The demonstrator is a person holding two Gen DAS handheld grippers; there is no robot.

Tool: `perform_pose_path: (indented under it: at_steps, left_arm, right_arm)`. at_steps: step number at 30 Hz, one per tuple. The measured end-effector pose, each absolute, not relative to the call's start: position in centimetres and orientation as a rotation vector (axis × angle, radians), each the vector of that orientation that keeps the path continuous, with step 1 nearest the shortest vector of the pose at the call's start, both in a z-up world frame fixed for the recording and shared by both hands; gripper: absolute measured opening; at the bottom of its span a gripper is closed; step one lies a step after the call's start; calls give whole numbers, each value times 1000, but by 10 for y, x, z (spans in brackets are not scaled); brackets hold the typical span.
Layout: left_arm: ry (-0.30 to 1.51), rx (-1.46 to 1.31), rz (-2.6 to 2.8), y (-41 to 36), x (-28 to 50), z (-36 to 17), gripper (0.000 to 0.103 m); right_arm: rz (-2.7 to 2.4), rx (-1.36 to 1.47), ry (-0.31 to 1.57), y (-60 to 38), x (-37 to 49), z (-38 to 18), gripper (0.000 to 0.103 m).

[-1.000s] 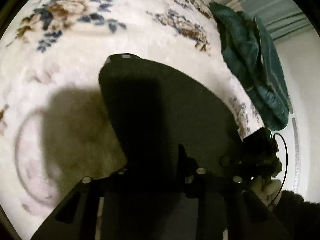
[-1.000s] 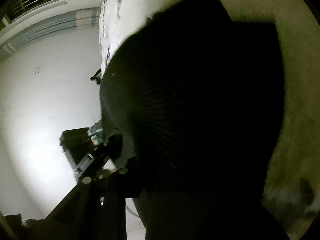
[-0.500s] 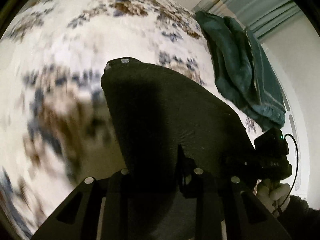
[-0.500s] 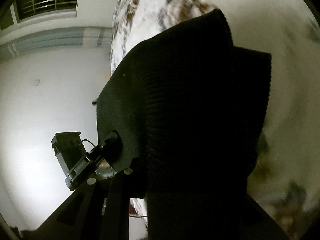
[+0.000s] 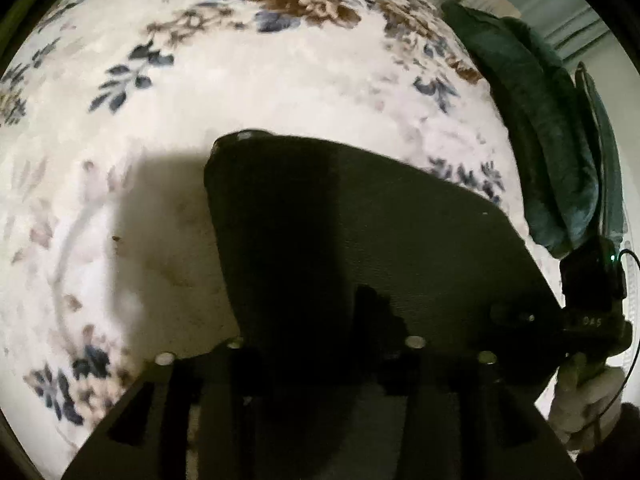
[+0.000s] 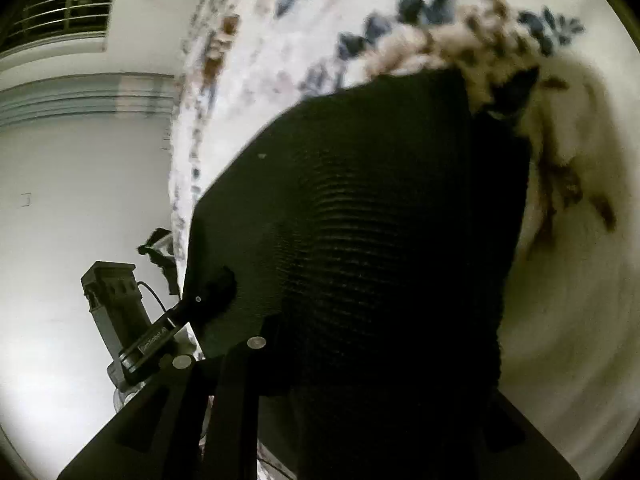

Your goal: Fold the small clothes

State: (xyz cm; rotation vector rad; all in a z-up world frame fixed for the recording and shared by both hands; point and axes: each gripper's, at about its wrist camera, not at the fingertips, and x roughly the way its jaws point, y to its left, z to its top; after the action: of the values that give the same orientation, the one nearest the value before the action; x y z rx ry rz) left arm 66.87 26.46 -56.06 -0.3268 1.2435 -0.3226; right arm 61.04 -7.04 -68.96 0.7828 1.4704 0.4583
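Observation:
A small black knit garment (image 5: 360, 240) hangs stretched between my two grippers above a white floral blanket (image 5: 240, 80). My left gripper (image 5: 324, 344) is shut on one edge of it; the cloth drapes over the fingers and hides their tips. In the left wrist view the right gripper (image 5: 520, 320) grips the garment's far corner. In the right wrist view the ribbed black garment (image 6: 380, 240) fills the middle, and my right gripper (image 6: 360, 360) is shut on it. The left gripper (image 6: 208, 292) holds the other corner there.
A folded dark green towel (image 5: 560, 160) lies at the blanket's right edge. A white wall (image 6: 60, 200) and a barred window (image 6: 60, 0) stand beyond the blanket (image 6: 280, 40). The garment casts a shadow (image 5: 160, 220) on the blanket.
Both grippers have swung with the black garment held between them; the floral blanket has shifted under it. The garment now sits lower in the right wrist view, showing more blanket beyond it.

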Motion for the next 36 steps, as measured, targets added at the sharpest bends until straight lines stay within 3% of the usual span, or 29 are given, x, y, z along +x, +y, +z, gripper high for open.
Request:
perform_pose_path:
  at_steps: [1,3,4,6,9,12,20,36]
  left_arm:
    - [1242,-324,-308,266,666,-561,56]
    - [1230,-312,-259,271,660,-558,71]
    - [1232,-302,-231,273,657,-558,78]
    - [1222,-302,-193,277,648,-554,79]
    - [1198,-232,-108,277,625,-543,96]
    - [1166,-132,-21,270,600,-526,102]
    - [1040,-49,31,244,537,-447,103]
    - [852,-35,48,214,379,-244,103]
  right_arm:
    - [443,750,1485,-71,608,-687,27]
    - [370,635,1499,-70,598,-681,56]
    - [326,568,1499,-67,600,-677,63]
    - [256,446,1489,-67,590,-669,78]
    - [130,294,1483,-72,558,-657,100]
    - [-2,152,1459,-76,523,-641,102]
    - [-176,-2,1285,-51,468,-553,103]
    - [-153,-49,999,-22,320,-280,103]
